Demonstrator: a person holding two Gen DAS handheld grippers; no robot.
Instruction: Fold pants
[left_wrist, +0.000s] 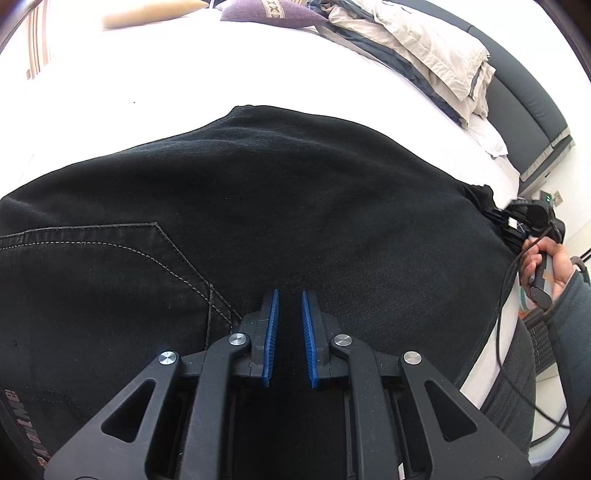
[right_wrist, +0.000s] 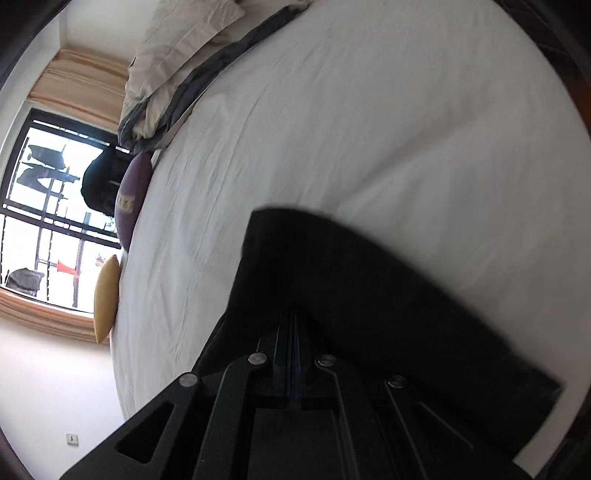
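The left gripper is built of black linkage bars joined by round silver screws, with ribbed blue pads on its fingers. A grey sleeve is worn, and a black cable is seen beside it.

Black pants lie spread flat on the white bed, stitched back pocket facing up.
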